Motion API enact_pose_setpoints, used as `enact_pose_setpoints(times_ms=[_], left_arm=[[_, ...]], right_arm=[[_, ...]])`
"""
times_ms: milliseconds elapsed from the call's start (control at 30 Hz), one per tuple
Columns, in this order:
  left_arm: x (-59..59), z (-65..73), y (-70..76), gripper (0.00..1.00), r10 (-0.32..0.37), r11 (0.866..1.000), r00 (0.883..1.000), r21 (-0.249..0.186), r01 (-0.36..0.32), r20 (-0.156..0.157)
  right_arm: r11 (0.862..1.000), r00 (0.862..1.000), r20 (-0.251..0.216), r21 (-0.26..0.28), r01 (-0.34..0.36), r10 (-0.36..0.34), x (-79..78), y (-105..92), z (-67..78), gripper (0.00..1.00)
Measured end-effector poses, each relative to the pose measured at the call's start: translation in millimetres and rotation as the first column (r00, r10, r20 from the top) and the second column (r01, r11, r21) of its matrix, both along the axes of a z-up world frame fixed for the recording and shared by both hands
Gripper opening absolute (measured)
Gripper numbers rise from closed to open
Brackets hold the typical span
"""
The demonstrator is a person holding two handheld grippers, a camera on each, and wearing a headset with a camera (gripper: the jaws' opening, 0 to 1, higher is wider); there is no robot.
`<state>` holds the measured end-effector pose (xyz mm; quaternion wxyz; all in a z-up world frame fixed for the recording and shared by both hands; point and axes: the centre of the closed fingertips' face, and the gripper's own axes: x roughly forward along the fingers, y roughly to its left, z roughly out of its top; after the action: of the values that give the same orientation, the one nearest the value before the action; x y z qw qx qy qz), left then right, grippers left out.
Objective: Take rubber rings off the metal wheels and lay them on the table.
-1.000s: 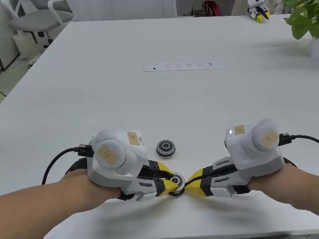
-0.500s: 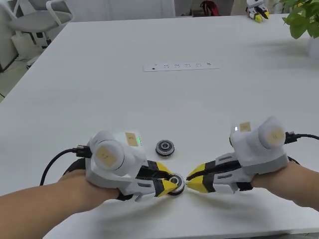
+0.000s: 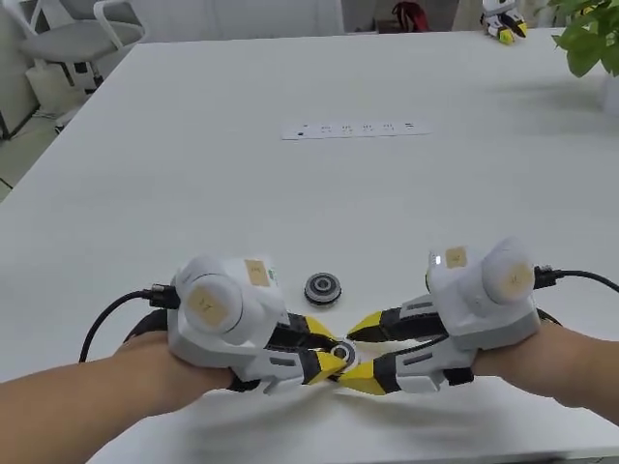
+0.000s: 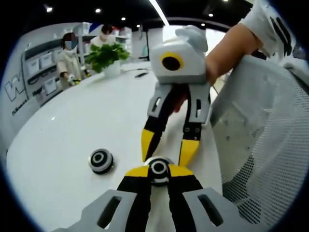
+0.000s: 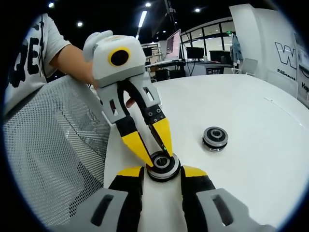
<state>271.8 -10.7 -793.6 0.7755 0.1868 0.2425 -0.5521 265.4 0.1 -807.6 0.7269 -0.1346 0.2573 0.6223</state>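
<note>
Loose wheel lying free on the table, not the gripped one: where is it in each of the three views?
Head view: loose wheel lower centre, just beyond the gripped wheel.
Left gripper view: loose wheel lower left, left of the gripped wheel.
Right gripper view: loose wheel right of centre, right of the gripped wheel.
Shared landmark: the gripped wheel, between the yellow jaws.

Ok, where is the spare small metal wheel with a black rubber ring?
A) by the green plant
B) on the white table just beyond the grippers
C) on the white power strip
B: the small metal wheel with its black rubber ring lies free on the white table, well short of the white power strip.
</note>
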Motion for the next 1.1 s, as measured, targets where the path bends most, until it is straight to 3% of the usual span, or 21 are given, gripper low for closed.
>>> enact_pose_setpoints(times_ms=[400,933,1100], left_arm=[[-0.4,0.5,-0.2,0.13,0.002,1.0,1.0,-0.003,-0.002,0.002],[-1.7,0.6,0.7,0.13,0.005,1.0,1.0,-0.001,-0.005,0.002],[-1.6,0.4,0.7,0.13,0.005,1.0,1.0,0.0,-0.005,0.003]], right_arm=[[1.0,1.0,0.011,-0.008,-0.002,0.002,2.8,-9.7,3.2,0.19],[1.0,1.0,-0.023,-0.023,0.014,-0.015,2.2,-15.7,0.7,0.1],[1.0,1.0,-0.009,-0.02,0.006,-0.007,3.4,-14.4,1.5,0.15]])
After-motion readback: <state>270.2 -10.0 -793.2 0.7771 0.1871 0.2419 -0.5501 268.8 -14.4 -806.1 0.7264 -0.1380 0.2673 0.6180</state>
